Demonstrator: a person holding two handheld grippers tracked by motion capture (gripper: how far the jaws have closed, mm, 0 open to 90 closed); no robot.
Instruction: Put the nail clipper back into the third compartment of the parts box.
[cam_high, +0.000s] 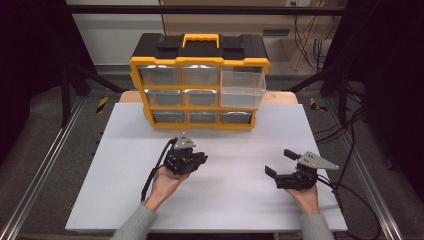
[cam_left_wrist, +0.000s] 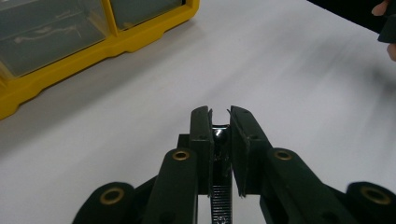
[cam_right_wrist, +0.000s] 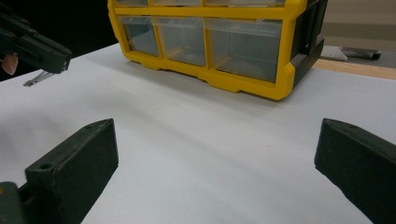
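Observation:
A yellow and black organiser (cam_high: 200, 62) with clear drawers stands at the back of the white board (cam_high: 125, 200); its yellow frame (cam_left_wrist: 93, 51) and drawers (cam_right_wrist: 243, 46) are close in both gripper views. The top right drawer (cam_high: 242, 82) is pulled out toward me. A hand holds my left gripper (cam_high: 202, 157) above the board, left of centre, with its jaws nearly together (cam_left_wrist: 219, 114). Something small and shiny sits deep between them; I cannot tell what it is. My right gripper (cam_high: 279, 162) rests low on the right, its jaws wide apart (cam_right_wrist: 218, 126) with bare board between them.
Metal rails (cam_high: 45, 165) run along both sides of the board, and black cables (cam_high: 350, 150) lie to the right. The left gripper (cam_right_wrist: 42, 49) is seen at the upper left of the right gripper view. Bare board lies between the grippers and the organiser.

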